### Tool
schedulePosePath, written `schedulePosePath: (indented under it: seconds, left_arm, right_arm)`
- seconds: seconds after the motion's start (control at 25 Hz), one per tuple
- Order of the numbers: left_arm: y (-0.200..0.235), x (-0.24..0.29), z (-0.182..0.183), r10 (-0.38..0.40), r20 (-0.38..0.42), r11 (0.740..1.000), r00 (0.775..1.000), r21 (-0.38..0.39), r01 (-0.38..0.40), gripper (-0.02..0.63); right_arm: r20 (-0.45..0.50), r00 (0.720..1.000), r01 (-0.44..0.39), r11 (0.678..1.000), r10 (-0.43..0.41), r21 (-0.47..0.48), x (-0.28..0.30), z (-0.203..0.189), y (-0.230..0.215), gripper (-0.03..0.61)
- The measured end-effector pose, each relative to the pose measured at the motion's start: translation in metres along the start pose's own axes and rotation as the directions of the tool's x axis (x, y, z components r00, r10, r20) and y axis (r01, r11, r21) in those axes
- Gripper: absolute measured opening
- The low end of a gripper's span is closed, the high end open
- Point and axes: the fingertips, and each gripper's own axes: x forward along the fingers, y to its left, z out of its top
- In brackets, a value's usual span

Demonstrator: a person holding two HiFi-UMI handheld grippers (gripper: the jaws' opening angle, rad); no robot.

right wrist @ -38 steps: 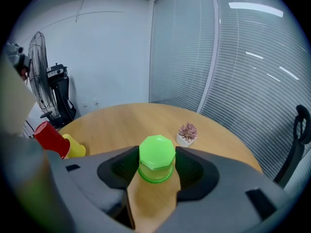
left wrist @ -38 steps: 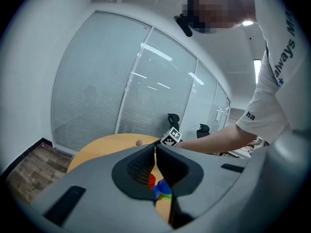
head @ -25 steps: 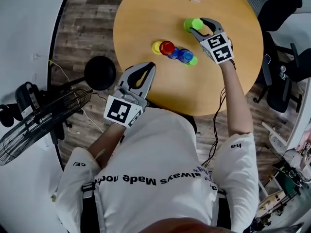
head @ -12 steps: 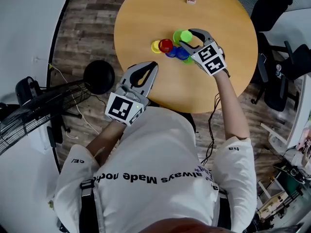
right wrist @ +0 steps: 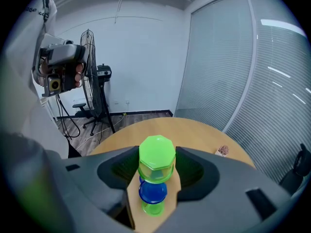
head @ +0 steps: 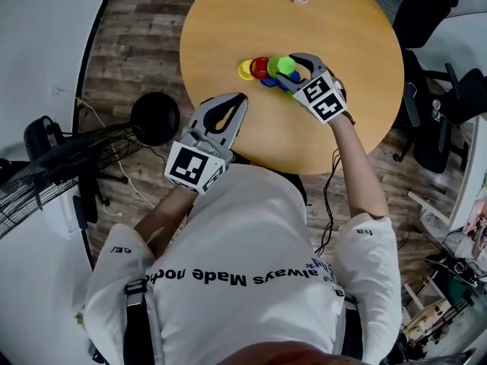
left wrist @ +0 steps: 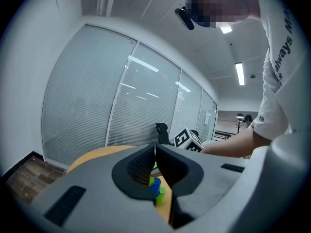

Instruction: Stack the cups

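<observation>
So the right gripper (right wrist: 155,150) is holding a green cup (right wrist: 156,163) upside down. The jaws are standing wide and pressing on its sides, with the closed base facing up. The bit that matters is that the blue cup (right wrist: 152,192) is sitting almost straight underneath the held one, itself perched on another green cup (right wrist: 153,208) on the table (head: 228,21). Both axes are looking roughly upright and close to lined up, so I'm guessing a short drop straight down does it, maybe with a tiny nudge to centre. The red cup (head: 260,68) and yellow cup (head: 244,70) are sitting just off that gripper's left. The left gripper (left wrist: 155,152) is hanging back at the near table edge with its jaws closed on nothing. The cups are ahead of its tips, so the right one is way nearer.
</observation>
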Motion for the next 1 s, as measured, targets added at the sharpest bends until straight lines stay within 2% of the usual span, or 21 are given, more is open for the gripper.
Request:
schedulePosePath:
  seconds: [0.72, 1.0]
  left_arm:
    - [0.008, -0.003, -0.004, -0.002, -0.007, 1.0, 1.0, -0.002, 0.002, 0.032]
    - [0.009, 0.0, 0.0, -0.009, 0.002, 1.0, 1.0, -0.002, 0.009, 0.032]
  right_arm:
    - [-0.004, 1.0, -0.017, 1.0, 0.017, 0.02, 0.011, -0.005, 0.005, 0.267]
    - [0.075, 0.997, 0.001, 0.998, -0.006, 0.06, -0.01, 0.014, 0.009, 0.268]
